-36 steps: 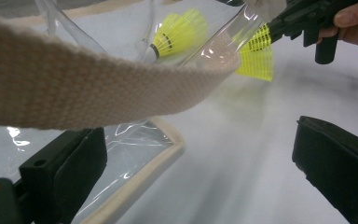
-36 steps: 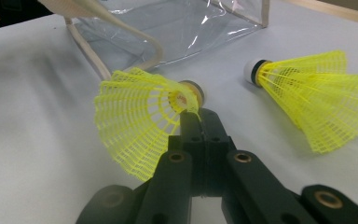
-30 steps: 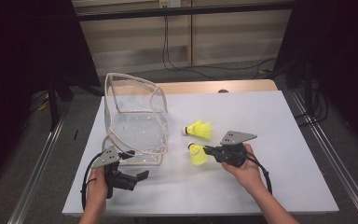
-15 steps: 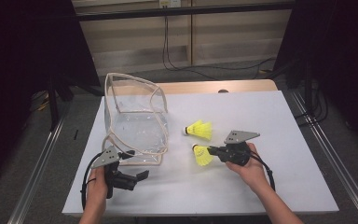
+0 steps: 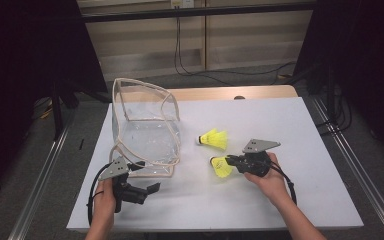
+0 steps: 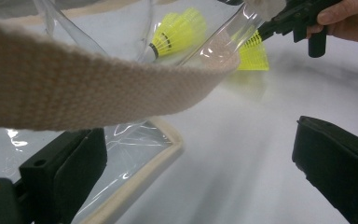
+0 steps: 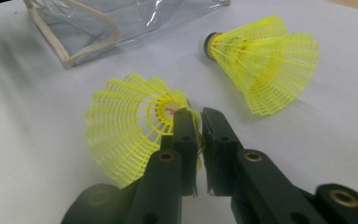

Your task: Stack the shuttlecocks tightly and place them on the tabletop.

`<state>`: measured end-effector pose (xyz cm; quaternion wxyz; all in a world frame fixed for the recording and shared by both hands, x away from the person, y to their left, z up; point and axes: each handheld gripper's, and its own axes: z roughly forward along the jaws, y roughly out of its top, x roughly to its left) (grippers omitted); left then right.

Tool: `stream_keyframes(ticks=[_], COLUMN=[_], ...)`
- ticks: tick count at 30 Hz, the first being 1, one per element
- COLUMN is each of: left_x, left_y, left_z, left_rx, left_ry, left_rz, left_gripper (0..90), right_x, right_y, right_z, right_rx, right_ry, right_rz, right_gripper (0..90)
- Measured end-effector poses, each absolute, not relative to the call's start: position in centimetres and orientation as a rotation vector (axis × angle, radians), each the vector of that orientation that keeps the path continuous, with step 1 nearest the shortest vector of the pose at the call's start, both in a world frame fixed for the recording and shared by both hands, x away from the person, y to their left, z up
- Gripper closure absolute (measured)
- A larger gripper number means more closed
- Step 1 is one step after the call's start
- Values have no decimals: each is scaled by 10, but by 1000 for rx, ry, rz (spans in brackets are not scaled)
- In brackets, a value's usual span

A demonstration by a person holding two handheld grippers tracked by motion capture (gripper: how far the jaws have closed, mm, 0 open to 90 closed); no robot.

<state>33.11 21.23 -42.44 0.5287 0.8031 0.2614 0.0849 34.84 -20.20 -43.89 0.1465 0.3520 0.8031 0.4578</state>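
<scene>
Yellow mesh of a shuttlecock (image 7: 130, 126) sits pinched between my right fingers (image 7: 196, 122) just above the tabletop (image 5: 290, 130), left fingers (image 6: 200, 154) spread beside the clear bag (image 5: 147, 127), whose mouth it likely enters next, the jaws having just eased slightly.

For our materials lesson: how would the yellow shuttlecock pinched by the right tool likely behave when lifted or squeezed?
The held shuttlecock probably weighs very little: its skirt is open plastic mesh. The right tool grips one thin edge of that skirt, so it may flex or slip. Set down, like the second shuttlecock lying on its side, it would likely roll in a curve.
</scene>
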Motion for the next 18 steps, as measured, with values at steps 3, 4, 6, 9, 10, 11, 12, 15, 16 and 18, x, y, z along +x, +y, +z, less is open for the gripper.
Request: stream_keyframes(ticks=[3, 4, 6, 9, 10, 11, 12, 15, 16, 18], left_x=[331, 331, 331, 331, 331, 331, 331, 331, 331, 331], left_y=[213, 213, 213, 213, 213, 213, 213, 213, 213, 213], left_z=[-424, -424, -424, -424, -424, -424, -424, -424, -424, -424], left_rx=[1917, 1917, 1918, 1920, 1920, 1918, 1916, 1915, 1916, 1914], left_ry=[626, 626, 623, 621, 623, 625, 626, 623, 624, 625], left_rz=[204, 205, 204, 206, 207, 206, 207, 207, 209, 208], left_gripper=[32, 32, 32, 32, 32, 32, 32, 32, 32, 32], right_x=[349, 349, 349, 349, 349, 349, 349, 349, 349, 349], right_y=[-204, -204, -204, -205, -205, -206, -206, -207, -208, -209], right_z=[-439, -440, -440, -440, -441, -441, -441, -441, -442, -442], right_rx=[1021, 1022, 1026, 1036, 1042, 1042, 1050, 1056, 1053, 1063], right_ry=[2300, 2298, 2293, 2282, 2279, 2276, 2270, 2262, 2262, 2257], right_rz=[1306, 1302, 1301, 1299, 1293, 1290, 1288, 1276, 1276, 1264], right_gripper=[825, 825, 806, 770, 766, 747, 732, 708, 707, 687])
